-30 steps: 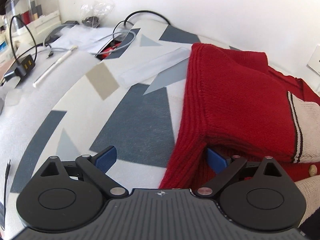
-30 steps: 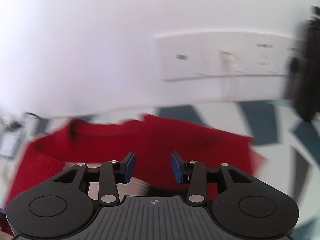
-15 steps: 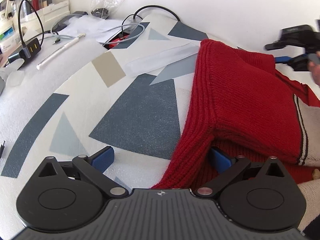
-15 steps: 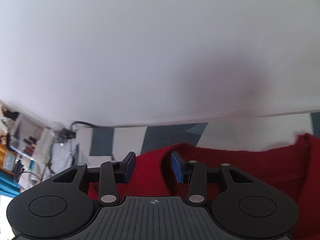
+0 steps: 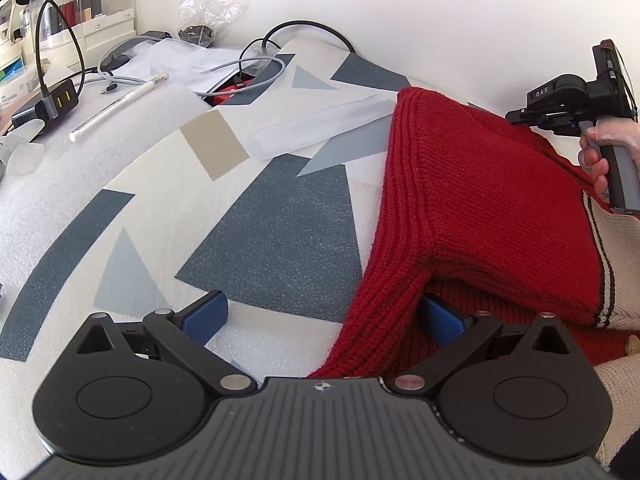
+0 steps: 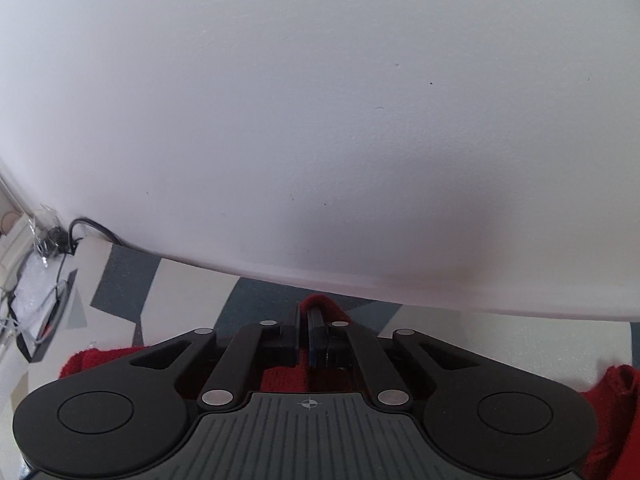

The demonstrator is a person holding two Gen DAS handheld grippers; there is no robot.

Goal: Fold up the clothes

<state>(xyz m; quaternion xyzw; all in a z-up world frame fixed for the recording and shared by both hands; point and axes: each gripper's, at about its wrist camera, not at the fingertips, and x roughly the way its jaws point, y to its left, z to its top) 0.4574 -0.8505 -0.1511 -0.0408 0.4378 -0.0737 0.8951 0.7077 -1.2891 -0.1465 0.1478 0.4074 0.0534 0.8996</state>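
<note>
Sweater: the red knit sweater point(image 5: 480, 200) lies on the patterned mat point(image 5: 272, 240) on the counter, folded over once, its ribbed hem running from about 12 o'clock down to 6 o'clock along the left side of the heap as the left wrist view has it.

Left tongs: the left tongs point(image 5: 324, 316) are spread as wide as they go and grip nothing. One blue pad rests on bare mat at 9 o'clock of the hem. The other is tucked under the raised lower corner of the fold, at 3 o'clock.

Right tongs: the right tongs point(image 6: 310, 340) have just snapped together and now pinch a small peak of red knit at the far edge of the sweater, close to the wall point(image 6: 320, 120). In the left view they sit at roughly 2 o'clock, a hand point(image 5: 600, 160) on the handle.

Relation that matters: the near corner straddles the left tongs' gap, so it is the left hand's to take; the far edge is already the right hand's.

Likely next: closing the left tongs on that corner, I'd guess, so both ends can be carried over together.

Risk: the thick rib may slip a shallow bite.
</note>
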